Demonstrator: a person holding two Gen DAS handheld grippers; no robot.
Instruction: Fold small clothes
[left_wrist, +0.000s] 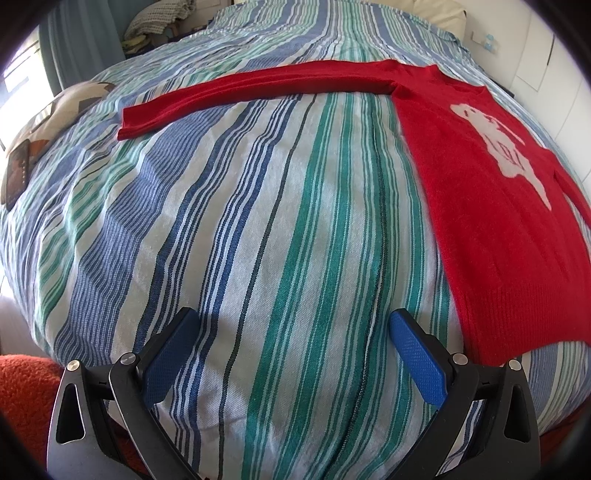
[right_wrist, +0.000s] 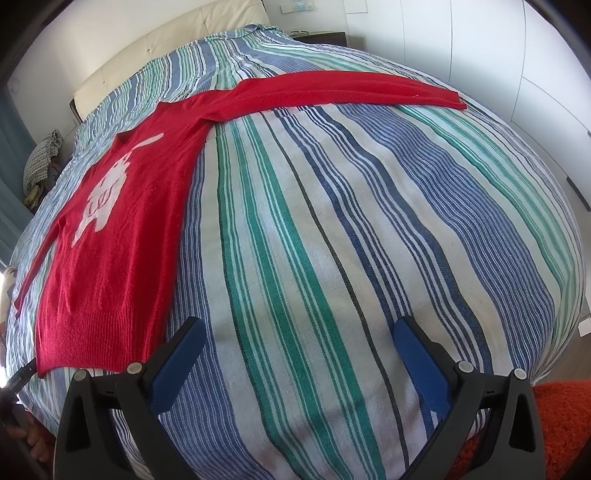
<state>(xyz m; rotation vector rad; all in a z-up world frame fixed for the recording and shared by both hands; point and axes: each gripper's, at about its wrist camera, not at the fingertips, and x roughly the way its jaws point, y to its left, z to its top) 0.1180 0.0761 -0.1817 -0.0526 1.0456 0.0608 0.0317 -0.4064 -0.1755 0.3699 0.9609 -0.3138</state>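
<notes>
A small red sweater (left_wrist: 491, 221) with a white figure on its front lies flat on the striped bedspread (left_wrist: 258, 240). In the left wrist view its body is at the right and one long sleeve (left_wrist: 240, 96) stretches left across the bed. In the right wrist view the sweater (right_wrist: 110, 240) lies at the left, its other sleeve (right_wrist: 351, 90) reaching right. My left gripper (left_wrist: 291, 325) is open above bare bedspread, left of the sweater's hem. My right gripper (right_wrist: 299, 332) is open too, just right of the hem. Neither holds anything.
Patterned cushions (left_wrist: 55, 110) lie at the bed's left side. A checked cloth bundle (left_wrist: 155, 22) sits at the far left corner. A cream headboard (right_wrist: 166, 48) and white cupboards (right_wrist: 517, 74) stand behind. An orange rug (right_wrist: 561, 424) lies below the bed's foot.
</notes>
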